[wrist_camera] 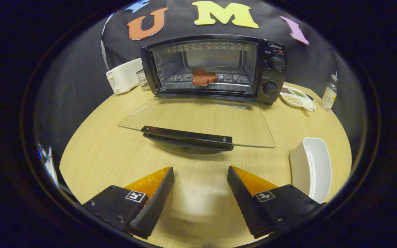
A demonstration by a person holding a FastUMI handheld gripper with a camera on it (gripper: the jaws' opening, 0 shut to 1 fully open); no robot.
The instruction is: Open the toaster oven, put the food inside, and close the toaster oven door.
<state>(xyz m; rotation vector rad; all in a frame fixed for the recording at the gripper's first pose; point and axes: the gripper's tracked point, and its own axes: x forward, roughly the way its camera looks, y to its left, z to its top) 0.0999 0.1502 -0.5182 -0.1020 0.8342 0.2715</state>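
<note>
The black toaster oven (215,67) stands at the back of the round wooden table (105,144). Its glass door (198,119) is folded down flat, with the black handle (188,137) on the edge nearest me. A reddish-brown piece of meat (203,77) lies on the wire rack inside the oven. My gripper (200,170) hovers over the table a little in front of the door handle, open, with nothing between its fingers.
A white toaster (124,75) stands left of the oven. Right of the oven are a white divided dish (296,98) with seeds and a small bottle (329,93). A white container (312,167) stands by the right finger.
</note>
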